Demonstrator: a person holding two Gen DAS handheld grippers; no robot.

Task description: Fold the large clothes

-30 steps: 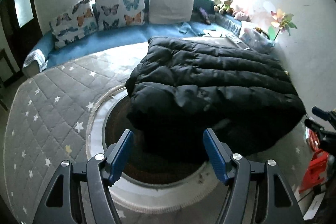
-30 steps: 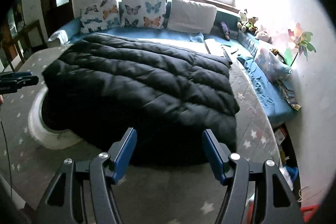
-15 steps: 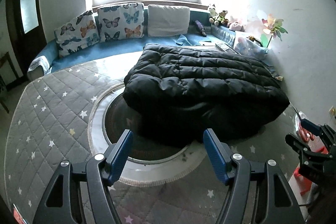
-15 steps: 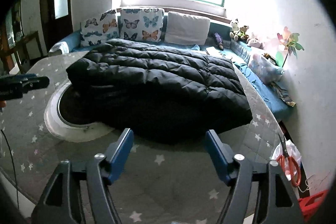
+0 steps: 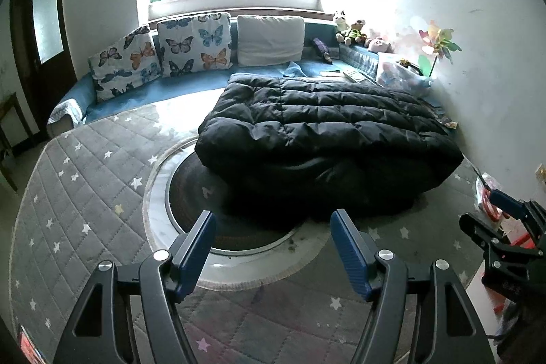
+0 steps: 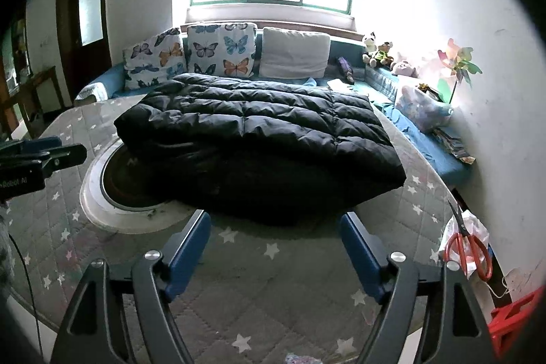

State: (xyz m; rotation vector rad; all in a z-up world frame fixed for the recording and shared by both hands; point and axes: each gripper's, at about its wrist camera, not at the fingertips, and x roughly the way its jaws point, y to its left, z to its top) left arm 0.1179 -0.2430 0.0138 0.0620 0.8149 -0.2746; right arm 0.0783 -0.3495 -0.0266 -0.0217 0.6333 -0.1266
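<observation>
- The black puffer coat (image 5: 324, 139) lies folded into a thick, wide bundle on the grey star-quilted mat (image 5: 78, 193). It sits toward the mat's far edge and far right corner, near the blue bench (image 5: 143, 91).
- The coat's near left part overlaps the round dark inset (image 5: 198, 197) with its pale ring in the middle of the mat.
- The left gripper (image 5: 273, 227) hangs above the mat's near edge, short of the coat. Its blue pads stand spread and nothing is between them.
- The right gripper (image 6: 274, 229) hangs over the near right part of the mat, just short of the coat's front fold. Its jaws are opening, with only bare mat between them.
- Red-handled scissors (image 6: 467, 248) lie at the mat's right edge on a white bag.
- Butterfly cushions (image 5: 194, 45) and a plain white cushion (image 5: 269, 40) lean along the bench under the window.
</observation>
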